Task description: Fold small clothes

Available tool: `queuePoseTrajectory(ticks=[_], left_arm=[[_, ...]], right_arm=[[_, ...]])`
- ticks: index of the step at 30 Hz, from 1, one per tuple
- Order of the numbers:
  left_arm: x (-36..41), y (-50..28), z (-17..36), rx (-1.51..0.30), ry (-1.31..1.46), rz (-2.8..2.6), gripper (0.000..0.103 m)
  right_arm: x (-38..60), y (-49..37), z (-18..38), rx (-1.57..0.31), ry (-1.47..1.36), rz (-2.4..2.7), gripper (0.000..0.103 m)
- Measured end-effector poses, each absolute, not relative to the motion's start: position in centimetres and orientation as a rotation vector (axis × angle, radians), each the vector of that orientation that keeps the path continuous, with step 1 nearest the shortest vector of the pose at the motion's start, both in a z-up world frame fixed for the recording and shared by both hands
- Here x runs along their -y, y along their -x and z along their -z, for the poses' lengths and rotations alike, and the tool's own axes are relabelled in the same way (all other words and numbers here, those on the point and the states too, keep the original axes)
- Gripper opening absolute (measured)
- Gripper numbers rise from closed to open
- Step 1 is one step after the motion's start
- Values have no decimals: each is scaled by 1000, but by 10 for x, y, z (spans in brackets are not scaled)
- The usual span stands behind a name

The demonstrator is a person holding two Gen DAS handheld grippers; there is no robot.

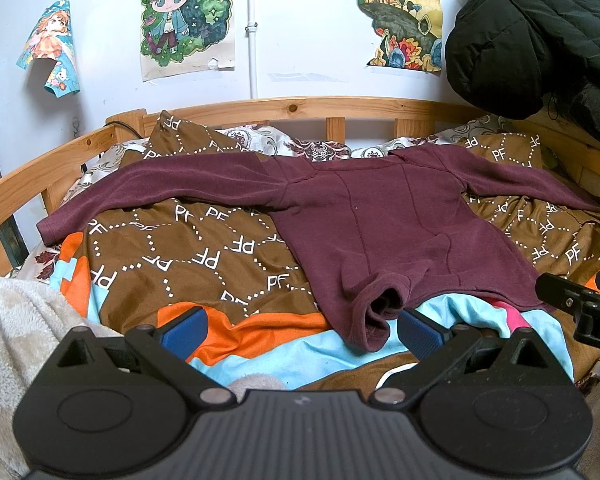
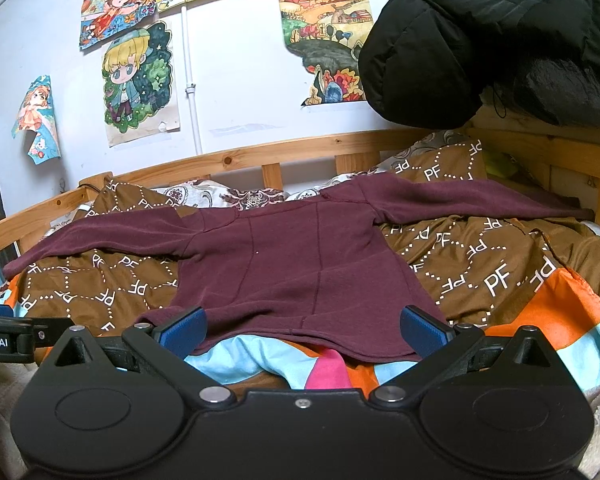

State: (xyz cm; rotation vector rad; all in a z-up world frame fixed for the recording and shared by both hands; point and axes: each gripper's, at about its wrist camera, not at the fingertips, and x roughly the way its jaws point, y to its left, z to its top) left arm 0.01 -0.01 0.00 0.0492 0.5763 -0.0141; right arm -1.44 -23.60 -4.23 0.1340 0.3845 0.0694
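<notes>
Maroon top is lying spread on the bed, sleeves out. Both grippers are being held wide apart, empty, near the hem, probably untouched; the bunched left corner should be flattened first.

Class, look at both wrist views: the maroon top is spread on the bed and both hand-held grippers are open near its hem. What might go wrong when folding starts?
1. The maroon top lies on a rumpled patterned duvet; a pinch at the hem could catch the bedding too.
2. The bunched hem corner near the left hand-held gripper may fold crookedly.
3. The long sleeves spread wide and could drag.
</notes>
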Motion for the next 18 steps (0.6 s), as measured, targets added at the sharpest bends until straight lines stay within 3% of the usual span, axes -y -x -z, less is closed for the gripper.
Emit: queuePoseTrajectory(ticks=[18], left_arm=[[0,0,0,-576,-48,14,102]], right_arm=[[237,14,43,-385,-138,-69,103]])
